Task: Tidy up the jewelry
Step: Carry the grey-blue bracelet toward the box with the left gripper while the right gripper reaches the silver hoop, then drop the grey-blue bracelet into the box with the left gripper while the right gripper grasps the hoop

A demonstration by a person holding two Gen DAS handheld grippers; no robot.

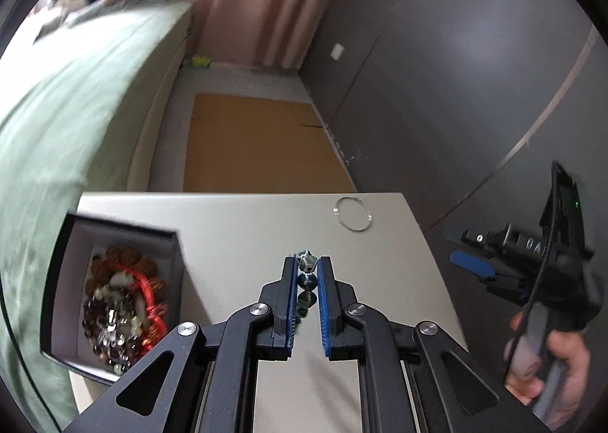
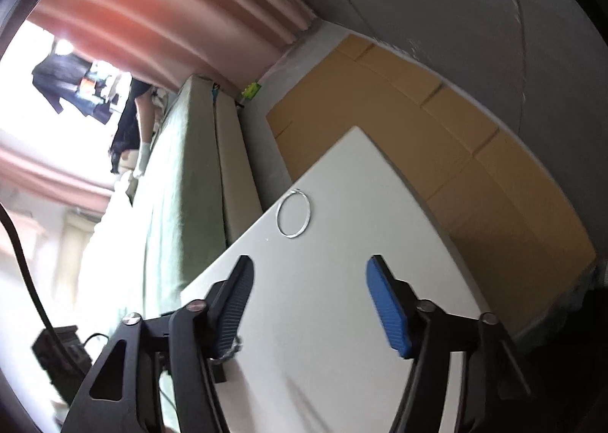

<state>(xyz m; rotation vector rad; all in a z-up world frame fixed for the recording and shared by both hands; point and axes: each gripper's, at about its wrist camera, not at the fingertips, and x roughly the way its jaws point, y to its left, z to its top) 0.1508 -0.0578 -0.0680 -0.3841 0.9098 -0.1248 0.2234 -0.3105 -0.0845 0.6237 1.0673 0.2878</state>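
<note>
1. Left gripper (image 1: 307,273) pinches a bead string (image 1: 307,281) above the white desk (image 1: 243,228).
2. Right gripper (image 2: 309,277) gapes, empty.
3. Box (image 1: 114,296) holds jewelry; bangle (image 1: 352,213) lies apart.
4. Green bed (image 1: 76,98) alongside.

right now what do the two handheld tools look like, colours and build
Both are black plastic linkage frames with round silver pivot bolts and triangular cut-outs in the arms. The left tool has long, narrow fingers faced with ribbed blue pads. The right tool carries the same ribbed blue pads; seen from the left wrist, its body bears white lettering and a small green light.
</note>
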